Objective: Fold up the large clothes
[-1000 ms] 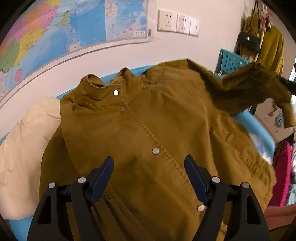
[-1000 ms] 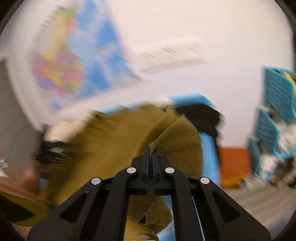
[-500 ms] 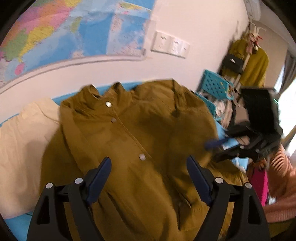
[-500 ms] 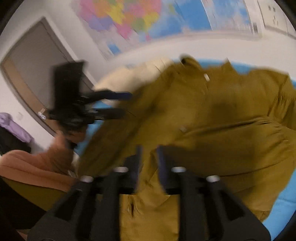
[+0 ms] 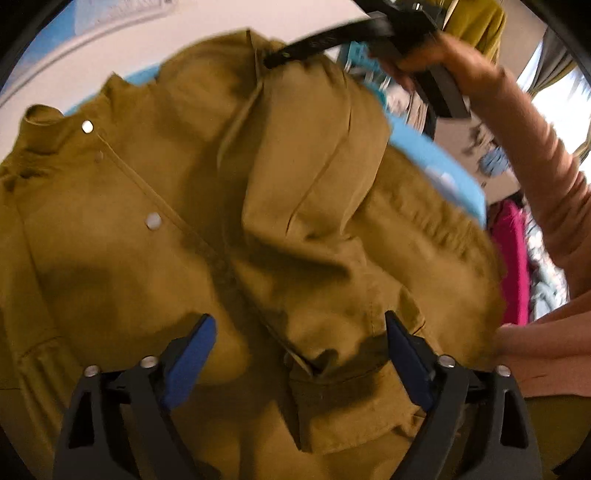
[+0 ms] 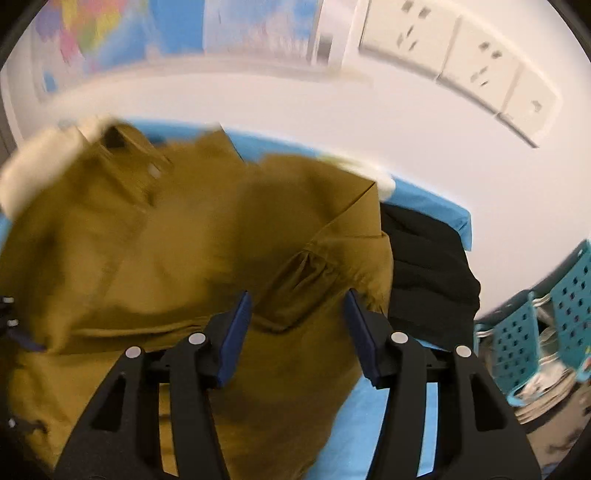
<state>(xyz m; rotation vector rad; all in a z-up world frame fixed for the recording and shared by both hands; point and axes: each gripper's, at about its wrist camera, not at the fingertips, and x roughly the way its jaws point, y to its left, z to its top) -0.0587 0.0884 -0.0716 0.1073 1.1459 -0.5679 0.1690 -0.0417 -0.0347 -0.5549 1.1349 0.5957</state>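
My left tongs (image 5: 297,334) gape wide over the mustard jacket (image 5: 155,229), pinching nothing, and my right tongs (image 6: 297,314), jaws just sprung apart, hang empty above its folded-in sleeve (image 6: 317,266). A black garment (image 6: 428,273) lies beside it and a cream one (image 6: 40,162) by the collar. The jacket lies front-up on the blue sheet (image 6: 384,410), collar toward the wall with the map (image 6: 177,29) and sockets (image 6: 454,48).

The mustard cotton snap-button jacket (image 6: 155,266) lies on the blue-covered bed (image 6: 373,417), collar far, against the wall. A black folded garment (image 6: 428,280) lies right of it, turquoise perforated plastic baskets (image 6: 535,332) farther right.
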